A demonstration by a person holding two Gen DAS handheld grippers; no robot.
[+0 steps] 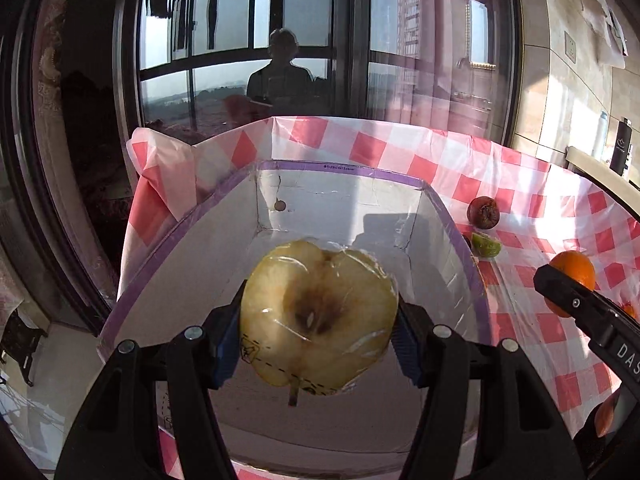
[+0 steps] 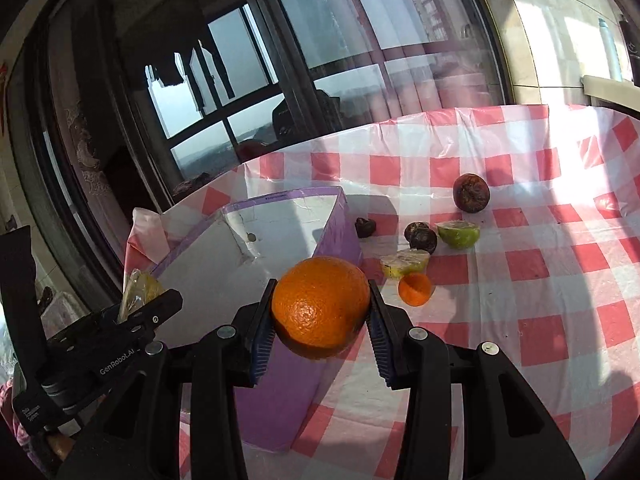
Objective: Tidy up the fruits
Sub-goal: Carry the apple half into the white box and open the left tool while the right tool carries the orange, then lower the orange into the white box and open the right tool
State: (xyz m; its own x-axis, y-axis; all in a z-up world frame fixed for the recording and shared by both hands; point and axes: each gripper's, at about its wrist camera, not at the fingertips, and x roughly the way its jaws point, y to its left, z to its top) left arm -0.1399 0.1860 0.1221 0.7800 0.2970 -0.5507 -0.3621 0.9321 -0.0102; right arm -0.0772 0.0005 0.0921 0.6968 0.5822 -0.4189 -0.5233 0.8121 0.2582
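Left gripper (image 1: 318, 336) clamps a wrapped apple half (image 1: 318, 314) above the purple-edged box (image 1: 448, 240), ready to drop; right gripper (image 2: 320, 320) grips an orange (image 2: 320, 304) for the same box

1. A pink-and-white checked cloth (image 2: 520, 280) covers the bench across the lower right of the frame.
2. A large window (image 1: 256, 40) fills the upper middle, with a person's dim reflection (image 1: 280, 72) in it.
3. A tiled wall (image 1: 568, 80) stands upper right, a dark bottle (image 1: 620, 152) below it.
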